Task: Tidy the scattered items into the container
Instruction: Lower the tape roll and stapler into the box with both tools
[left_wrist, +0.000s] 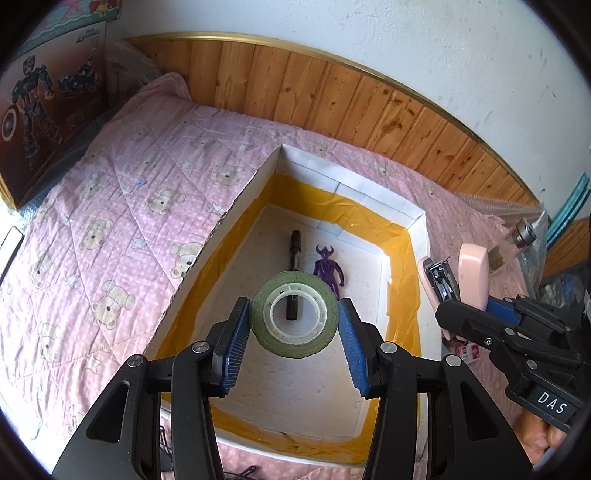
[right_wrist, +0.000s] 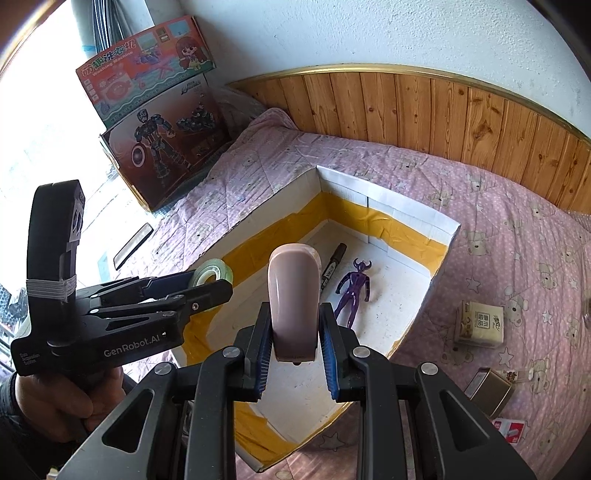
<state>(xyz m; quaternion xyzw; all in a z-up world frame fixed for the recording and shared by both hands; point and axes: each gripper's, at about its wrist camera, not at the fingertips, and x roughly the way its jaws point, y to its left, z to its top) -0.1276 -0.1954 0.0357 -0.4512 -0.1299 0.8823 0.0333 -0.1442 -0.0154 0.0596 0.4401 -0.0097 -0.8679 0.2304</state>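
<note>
Left gripper: blue-padded jaws pinching a roll of green tape by its outer sides, hole facing the camera, held above the white box with yellow-taped inner walls. Right gripper: jaws clamped on the lower sides of a pink stapler, its rounded end pointing forward over the same box's near rim. Box floor, beyond both tools: black marker and purple horned figurine lying side by side; box rests on a pink bear-print quilt, with a tissue pack and a small tin to the right.
</note>
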